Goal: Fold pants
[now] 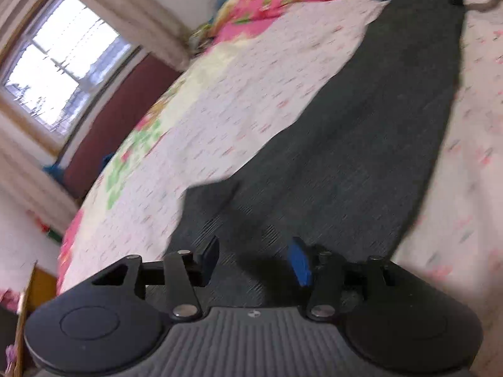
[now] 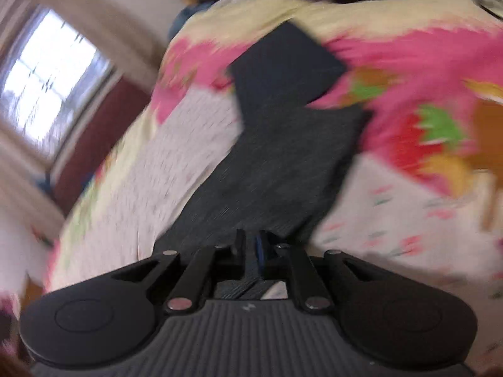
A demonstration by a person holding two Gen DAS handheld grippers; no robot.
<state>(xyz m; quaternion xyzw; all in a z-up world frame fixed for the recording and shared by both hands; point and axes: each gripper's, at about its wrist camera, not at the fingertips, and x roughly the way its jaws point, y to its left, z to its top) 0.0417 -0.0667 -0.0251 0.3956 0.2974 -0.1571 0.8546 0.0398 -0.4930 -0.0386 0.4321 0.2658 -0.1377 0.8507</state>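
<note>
One pair of long dark charcoal knit pants (image 1: 377, 119) lay stretched along the bed, on a white quilted bedspread with small pink flecks and a bold pink floral border (image 1: 239, 100). Both views were blurred, so fine detail was hard to read.

The left gripper (image 1: 256, 256) had its jaws well apart, one black pad and one blue pad standing over the near end of the pants with fabric showing between them, nothing pinched. The right gripper (image 2: 251, 248) had its jaws drawn together, and a strip of the dark cloth ran into the gap between them (that looked like a grip on the pants, though blur made the edge uncertain).

The risk, as I judged it: only one side appeared held. If the right gripper lifted or carried its end while the left was not closed on anything, the pants would likely twist or drag, and the fold would land crooked. A thin pinch of knit could also slip out. The far end had a corner turned over (image 2: 283, 62), which could bunch under a fold.

Count: one pair of pants, two grippers, one bedspread, one window (image 1: 59, 72).
</note>
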